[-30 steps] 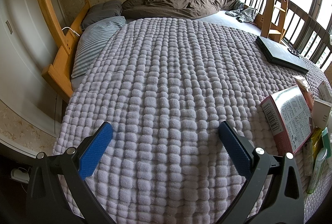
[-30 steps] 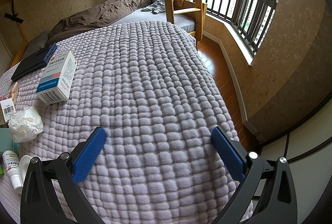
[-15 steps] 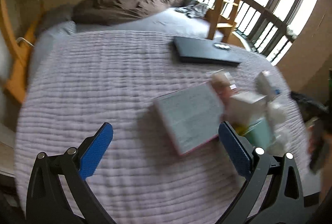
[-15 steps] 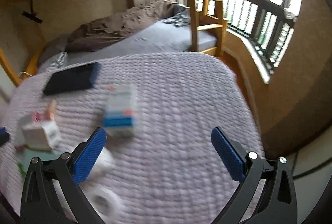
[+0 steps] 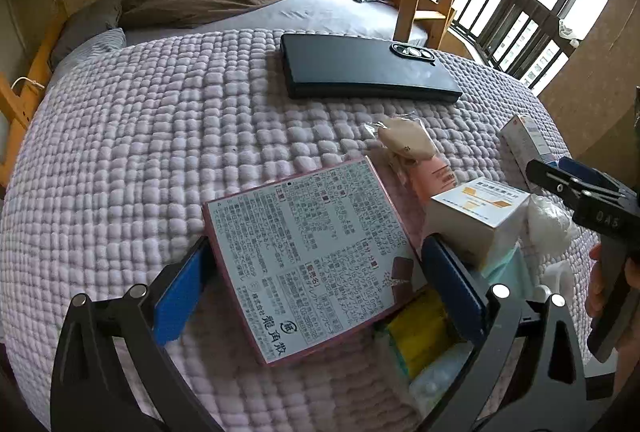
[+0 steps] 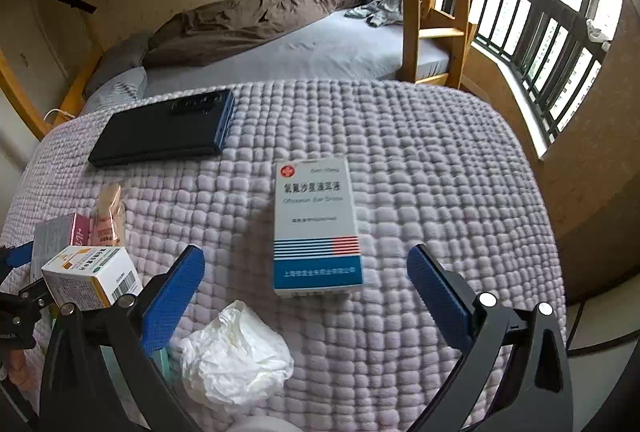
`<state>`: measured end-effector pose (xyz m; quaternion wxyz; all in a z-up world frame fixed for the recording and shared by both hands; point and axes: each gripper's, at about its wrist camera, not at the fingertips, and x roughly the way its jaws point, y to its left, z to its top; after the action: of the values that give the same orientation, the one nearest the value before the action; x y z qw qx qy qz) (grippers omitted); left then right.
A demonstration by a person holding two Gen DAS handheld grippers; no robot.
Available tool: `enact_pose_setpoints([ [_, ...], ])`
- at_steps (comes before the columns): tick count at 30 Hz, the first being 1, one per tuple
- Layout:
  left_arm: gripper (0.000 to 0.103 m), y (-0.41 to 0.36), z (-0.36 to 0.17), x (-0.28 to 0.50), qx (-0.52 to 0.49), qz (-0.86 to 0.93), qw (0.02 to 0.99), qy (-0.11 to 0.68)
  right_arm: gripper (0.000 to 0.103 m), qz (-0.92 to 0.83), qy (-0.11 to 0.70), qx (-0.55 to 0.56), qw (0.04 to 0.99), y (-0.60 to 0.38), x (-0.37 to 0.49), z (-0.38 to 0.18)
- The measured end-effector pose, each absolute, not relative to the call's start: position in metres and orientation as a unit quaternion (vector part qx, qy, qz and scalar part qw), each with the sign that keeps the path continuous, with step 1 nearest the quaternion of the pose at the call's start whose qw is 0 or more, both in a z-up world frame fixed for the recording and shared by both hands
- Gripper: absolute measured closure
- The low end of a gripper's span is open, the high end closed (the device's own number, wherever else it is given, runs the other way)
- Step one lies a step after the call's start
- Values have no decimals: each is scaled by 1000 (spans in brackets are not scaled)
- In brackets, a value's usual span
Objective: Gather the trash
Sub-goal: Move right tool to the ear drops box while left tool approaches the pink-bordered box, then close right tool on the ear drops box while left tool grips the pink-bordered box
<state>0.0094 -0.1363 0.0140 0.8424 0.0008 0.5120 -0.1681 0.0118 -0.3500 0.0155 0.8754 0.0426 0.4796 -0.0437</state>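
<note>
Straddling the pink flat box (image 5: 308,264), left gripper (image 5: 316,288) is held spread and empty, lined up for a likely pinch; right gripper (image 6: 304,292) gapes unloaded, medicine carton (image 6: 316,228) between jaws, crumpled tissue (image 6: 236,356) just below left pad

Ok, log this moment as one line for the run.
phase: approach | left gripper: open over pink flat box | right gripper: open over eardrop box | crumpled tissue: untouched | nothing held

Bed, lilac bobbled blanket (image 6: 420,159); black laptop (image 6: 160,131) at eleven o'clock, medicine box (image 6: 316,224) at centre, crumpled tissue (image 6: 236,356) at seven, perhaps plastic
</note>
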Motion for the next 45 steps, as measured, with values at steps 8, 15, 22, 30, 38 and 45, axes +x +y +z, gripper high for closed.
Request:
enact_pose_setpoints([
  [8, 1, -136, 11, 18, 7, -171, 848, 502, 43, -32, 495, 75, 865, -353, 21, 0],
  [15, 9, -129, 17, 19, 1, -177, 854, 489, 60, -16, 484, 93, 870, -362, 17, 8],
  [22, 18, -107, 18, 25, -30, -188, 845, 500, 60, -6, 463, 100, 881, -369, 3, 23],
  [30, 1, -122, 15, 23, -6, -176, 844, 506, 29, -32, 481, 62, 874, -354, 11, 8],
  [38, 1, -141, 20, 30, 19, -160, 847, 506, 36, -48, 491, 27, 870, -346, 36, 5],
  [45, 1, -148, 10, 30, 30, -152, 849, 505, 60, -46, 493, 25, 868, -345, 39, -1],
])
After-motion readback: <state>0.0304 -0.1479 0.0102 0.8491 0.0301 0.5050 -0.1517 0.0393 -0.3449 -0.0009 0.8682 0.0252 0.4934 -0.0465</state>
